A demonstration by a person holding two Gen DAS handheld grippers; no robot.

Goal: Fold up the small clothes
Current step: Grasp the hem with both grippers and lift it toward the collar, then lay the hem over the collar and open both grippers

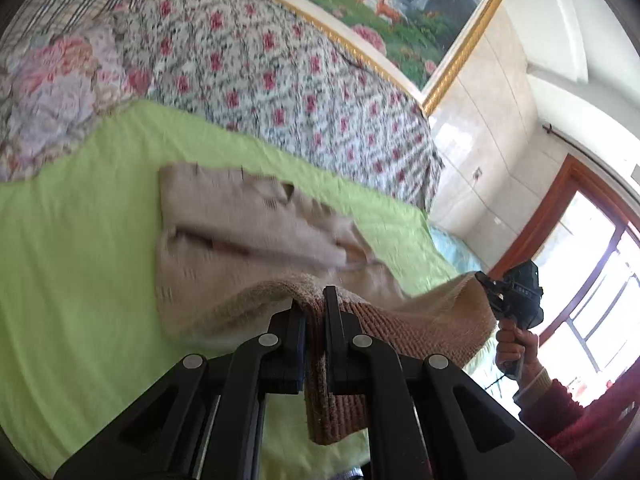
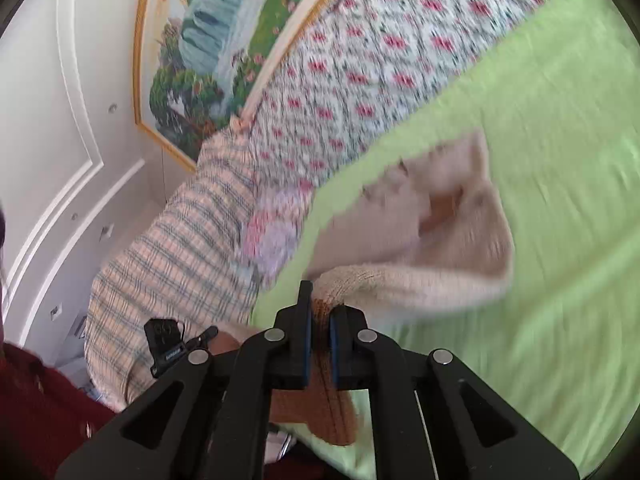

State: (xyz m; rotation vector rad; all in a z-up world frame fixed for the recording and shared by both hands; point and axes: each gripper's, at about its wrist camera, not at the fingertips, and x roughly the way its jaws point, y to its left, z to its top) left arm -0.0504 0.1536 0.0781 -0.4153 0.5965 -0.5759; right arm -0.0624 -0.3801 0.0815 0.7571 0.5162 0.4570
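A small beige knit sweater (image 1: 248,236) with a brown ribbed hem (image 1: 340,404) lies partly on the green sheet (image 1: 80,280), its near edge lifted off the bed. My left gripper (image 1: 315,312) is shut on the hem, which hangs down between its fingers. In the right wrist view the same sweater (image 2: 432,240) stretches away over the green sheet (image 2: 560,240), and my right gripper (image 2: 320,320) is shut on the brown hem (image 2: 332,412). The right gripper (image 1: 490,286) also shows at the sweater's far corner in the left wrist view, held by a hand. The far part of the sweater is blurred.
A rose-patterned quilt (image 1: 260,80) and a plaid blanket (image 2: 172,248) lie along the bed's far side. A gold-framed landscape painting (image 1: 400,8) hangs above. A window with a brown frame (image 1: 560,208) is at the right. A dark red sleeve (image 1: 568,420) is near.
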